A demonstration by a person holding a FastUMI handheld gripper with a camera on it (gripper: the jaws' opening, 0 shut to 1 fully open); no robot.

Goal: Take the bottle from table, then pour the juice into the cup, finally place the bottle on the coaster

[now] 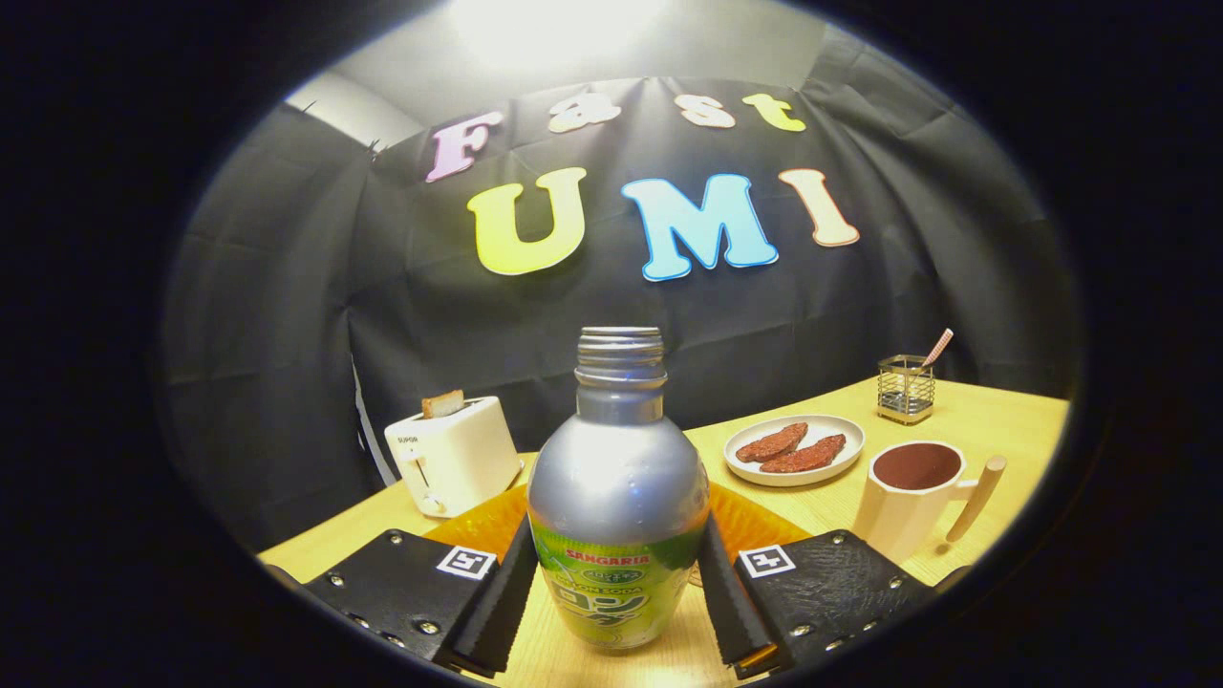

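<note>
Gripper (618, 583) clamped on the bottle (617, 497): both fingers (502, 597) pressed against its lower body, one per side. Bottle upright, cap off, threaded neck open, base at or just above the table (965, 420) near its front edge; can't tell if it's touching. Directly behind the bottle, an orange coaster (755, 526) flat on the table, partly hidden by the bottle. Right of the fingers, cup (917, 497) with a wooden handle, dark inside; liquid or not, can't tell. Beyond the cup, a plate (795, 449) with two brown slices. At the far right edge, a wire holder (906, 388) with a stick in it. Toaster (453, 455) at the far left corner, bread slice sticking out.
</note>
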